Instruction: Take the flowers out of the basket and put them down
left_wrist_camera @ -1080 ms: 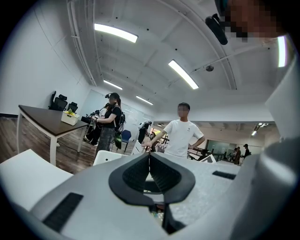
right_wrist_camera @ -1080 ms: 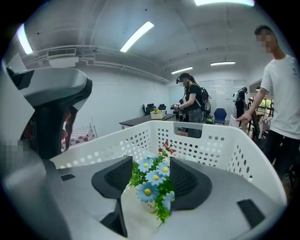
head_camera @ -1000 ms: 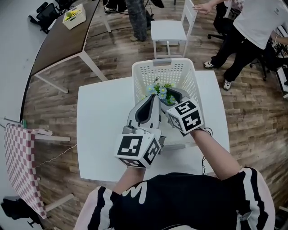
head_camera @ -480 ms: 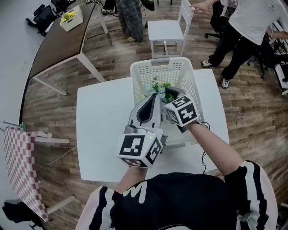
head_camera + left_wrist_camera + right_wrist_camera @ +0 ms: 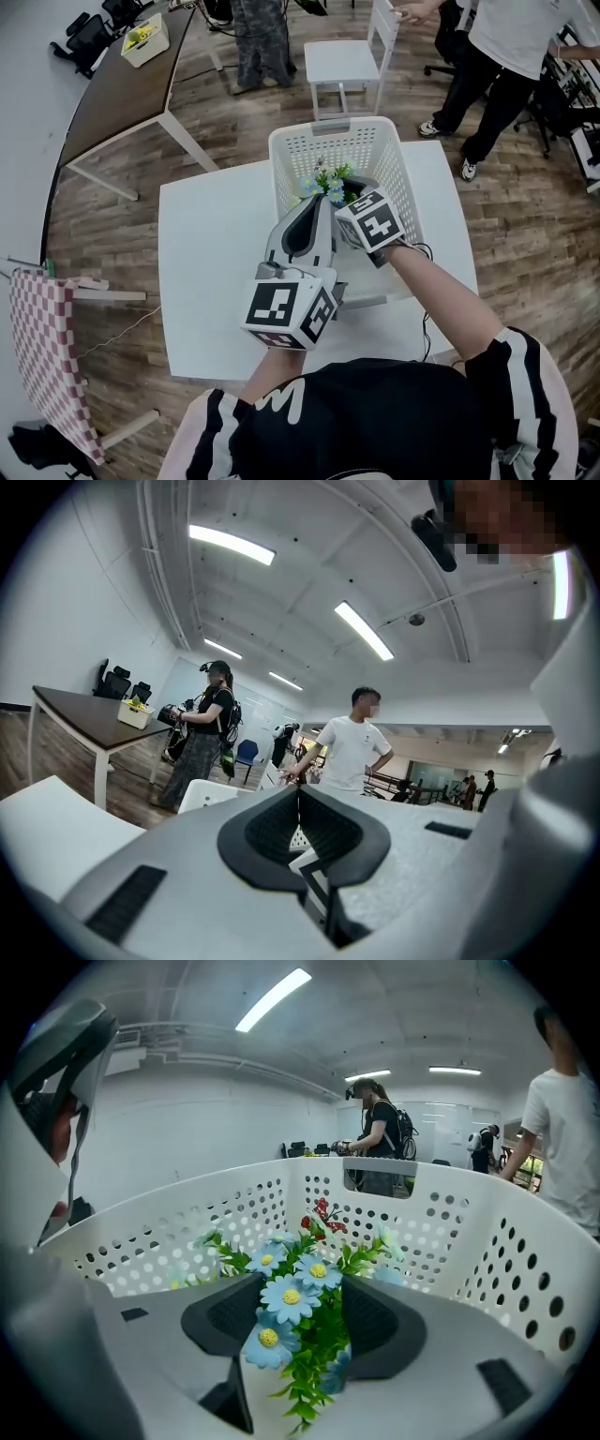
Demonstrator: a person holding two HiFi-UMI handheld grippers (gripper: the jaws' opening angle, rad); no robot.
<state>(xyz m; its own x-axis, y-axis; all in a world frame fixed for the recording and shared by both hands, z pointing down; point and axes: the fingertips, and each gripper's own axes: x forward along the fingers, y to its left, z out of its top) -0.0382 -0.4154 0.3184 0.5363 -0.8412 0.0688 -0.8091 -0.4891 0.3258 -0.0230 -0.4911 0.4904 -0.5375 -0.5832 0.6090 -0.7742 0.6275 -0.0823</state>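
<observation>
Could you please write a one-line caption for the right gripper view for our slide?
Right tongs, open, straddling a bunch of blue flowers inside the white basket.

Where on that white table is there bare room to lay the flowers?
The widest bare patch is the table left of the basket, out to its left edge. A narrower strip runs between the basket and the table's right edge. It is crowded at the basket, where the flowers, the left hand-held gripper and the right hand-held gripper meet.
</observation>
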